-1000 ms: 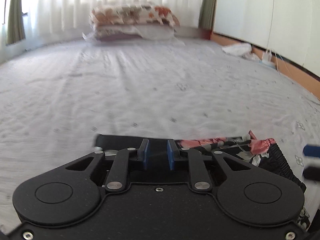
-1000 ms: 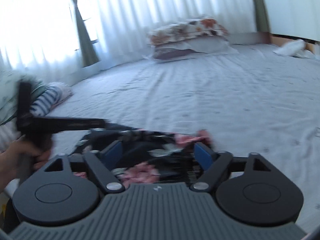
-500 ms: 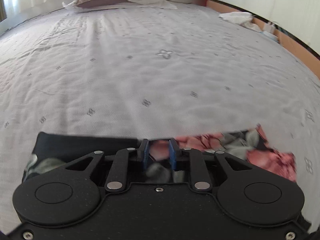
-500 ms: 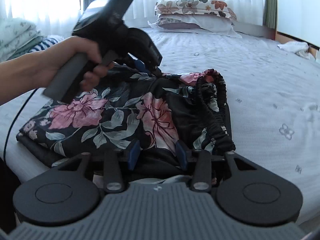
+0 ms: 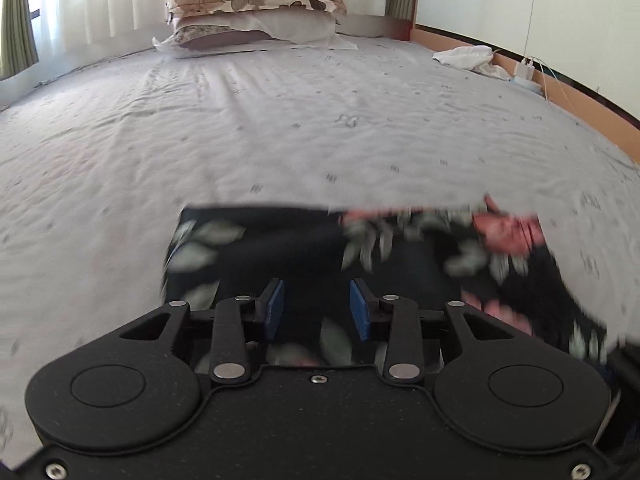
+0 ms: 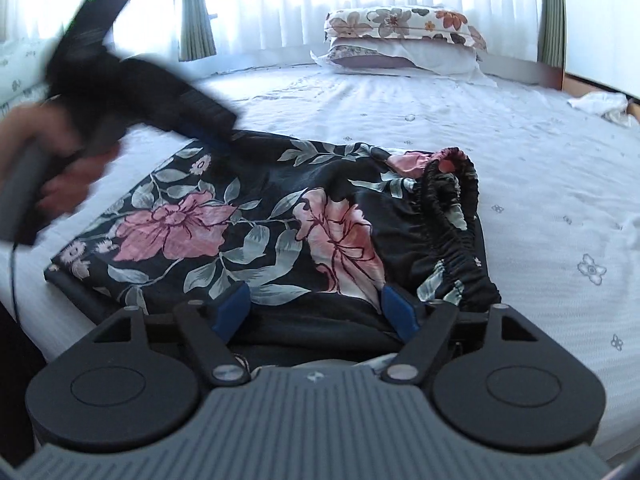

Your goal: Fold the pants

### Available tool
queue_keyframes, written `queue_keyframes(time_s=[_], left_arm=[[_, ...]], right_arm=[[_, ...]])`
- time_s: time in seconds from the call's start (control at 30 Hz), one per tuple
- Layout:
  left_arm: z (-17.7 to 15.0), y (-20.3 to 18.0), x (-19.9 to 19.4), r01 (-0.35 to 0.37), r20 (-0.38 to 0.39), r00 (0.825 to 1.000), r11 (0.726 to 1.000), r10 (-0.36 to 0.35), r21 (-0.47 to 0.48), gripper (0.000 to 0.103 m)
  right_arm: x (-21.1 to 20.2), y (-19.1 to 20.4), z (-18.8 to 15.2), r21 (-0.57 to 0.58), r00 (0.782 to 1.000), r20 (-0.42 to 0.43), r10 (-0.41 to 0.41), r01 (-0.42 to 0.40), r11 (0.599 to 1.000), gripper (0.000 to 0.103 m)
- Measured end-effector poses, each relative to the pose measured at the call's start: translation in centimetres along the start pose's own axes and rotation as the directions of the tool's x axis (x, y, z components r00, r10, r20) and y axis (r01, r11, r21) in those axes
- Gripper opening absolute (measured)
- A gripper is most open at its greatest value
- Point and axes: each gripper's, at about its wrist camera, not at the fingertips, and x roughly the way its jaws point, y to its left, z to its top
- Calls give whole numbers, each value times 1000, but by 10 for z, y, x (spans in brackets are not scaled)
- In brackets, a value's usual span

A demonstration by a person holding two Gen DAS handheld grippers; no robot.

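The black floral pants (image 6: 280,224) lie folded into a rectangle on the bed, elastic waistband (image 6: 452,208) bunched at the right. In the left wrist view the pants (image 5: 304,248) lie blurred just ahead of my fingers. My left gripper (image 5: 316,310) is open and empty, hovering over the pants' near part; it also shows in the right wrist view (image 6: 208,136), blurred, above the pants' far left corner. My right gripper (image 6: 316,308) is open wide and empty at the pants' near edge.
The bed sheet (image 5: 280,128) is pale grey with small flower prints. Two stacked pillows (image 5: 256,12) sit at the head by the curtains. A white cloth (image 5: 468,58) lies at the far right by the wooden frame. Folded bedding (image 6: 20,72) lies left.
Both grippers opened and let go of the pants, which now lie flat and folded. My left gripper pulled back and up from the far edge.
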Motion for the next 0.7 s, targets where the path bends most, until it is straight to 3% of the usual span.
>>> queue_keyframes(time_s=[0.2, 0.27, 0.4, 0.5, 0.7], left_arm=[[-78, 2, -43, -79, -16, 997, 996, 80, 51, 40], [-94, 6, -58, -94, 20, 995, 994, 93, 48, 43], [-105, 13, -78, -113, 16, 994, 994, 112, 12, 44], [-106, 21, -82, -132, 7, 991, 991, 132, -14, 51], [-118, 29, -92, -134, 0, 991, 989, 134, -57, 53]], right_arm=[[-1, 3, 1, 2, 1000, -5, -12, 12, 1000, 87], [-3, 3, 0, -2, 1000, -5, -19, 19, 1000, 88], [-10, 4, 0, -12, 999, -7, -35, 35, 999, 90], [-17, 5, 0, -13, 999, -2, -46, 46, 999, 94], [-24, 15, -6, -90, 996, -1, -94, 93, 992, 96]])
